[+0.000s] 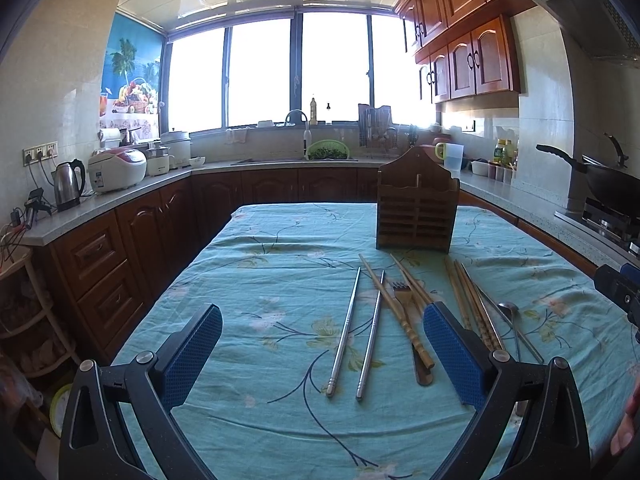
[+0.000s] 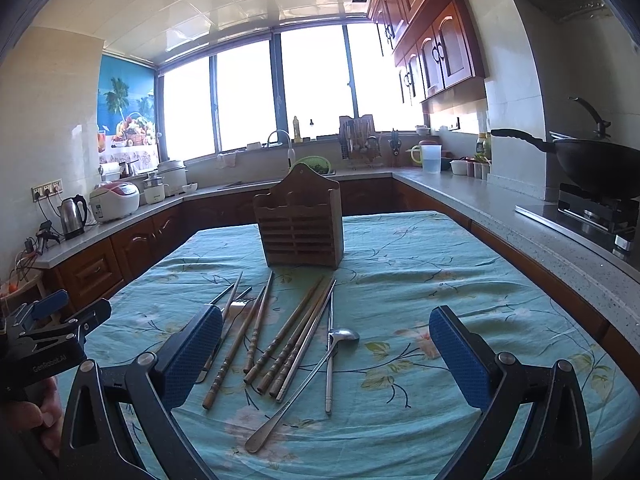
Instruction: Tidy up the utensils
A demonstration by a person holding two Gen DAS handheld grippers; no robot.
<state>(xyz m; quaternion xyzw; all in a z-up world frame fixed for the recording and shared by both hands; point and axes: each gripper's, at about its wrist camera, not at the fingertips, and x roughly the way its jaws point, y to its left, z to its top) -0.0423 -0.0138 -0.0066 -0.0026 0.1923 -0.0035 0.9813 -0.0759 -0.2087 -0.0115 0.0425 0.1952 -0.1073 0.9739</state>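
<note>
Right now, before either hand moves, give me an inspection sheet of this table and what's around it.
Surface: table under a wrinkled teal floral tablecloth.
Job's things: wooden utensil holder upright at the far end, nothing seen in it; in front, lying loose, wooden chopsticks, metal chopsticks, a fork partly under the chopsticks, a long metal spoon.
Clutter: nothing seen on the table besides these.
Grippers: left gripper and right gripper both open, empty, above the near edge.
Cables: cords from wall sockets by the kettle.
Surroundings: rice cooker, sink, wok on the stove.
</note>
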